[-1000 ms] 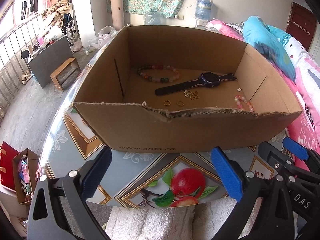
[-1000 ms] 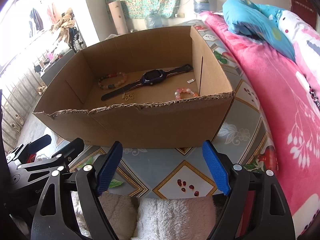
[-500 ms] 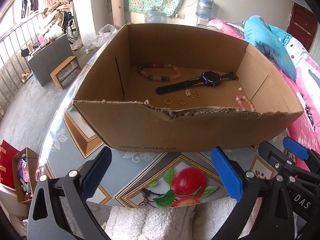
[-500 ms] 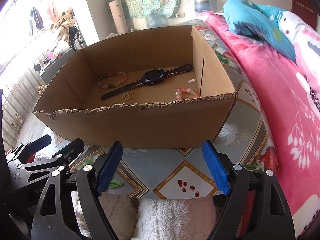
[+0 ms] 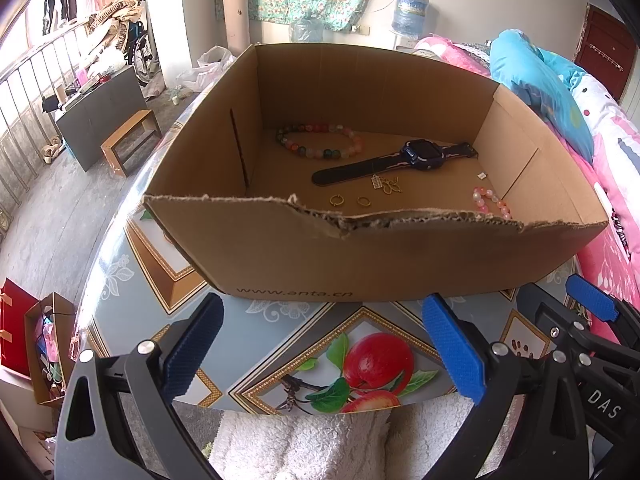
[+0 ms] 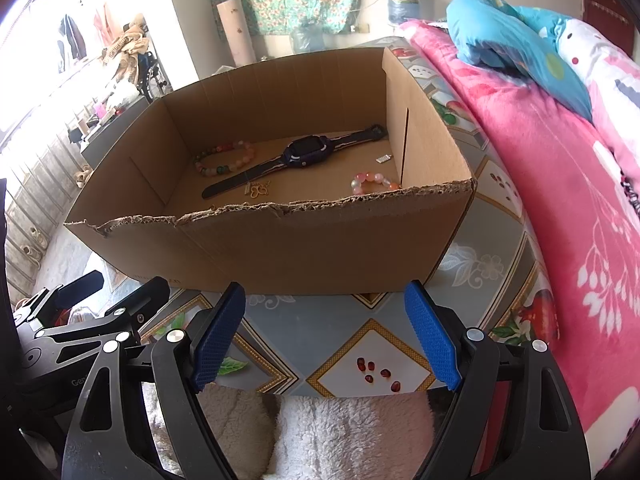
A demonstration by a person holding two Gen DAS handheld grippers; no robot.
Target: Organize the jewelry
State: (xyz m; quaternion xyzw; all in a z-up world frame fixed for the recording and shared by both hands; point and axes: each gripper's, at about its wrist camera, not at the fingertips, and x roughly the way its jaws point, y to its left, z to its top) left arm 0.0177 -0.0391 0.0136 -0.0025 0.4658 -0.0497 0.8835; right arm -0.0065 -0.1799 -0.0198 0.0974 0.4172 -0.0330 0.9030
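Both the left gripper (image 5: 320,344) and right gripper (image 6: 324,332) have jaws spread wide and empty, so the tiny gold rings (image 5: 350,200) in the box (image 5: 360,260) could slip out when pinched.

Both grippers look the same; the left gripper (image 5: 320,352) is chunky black plastic with cut-out slots, silver screw heads and blue knurled finger pads (image 5: 454,354); the right gripper (image 6: 322,336) matches, and from the left view its body reads "DAS" in white.

The left gripper (image 5: 324,346) and right gripper (image 6: 326,334) hover side by side, jaws spread wide.
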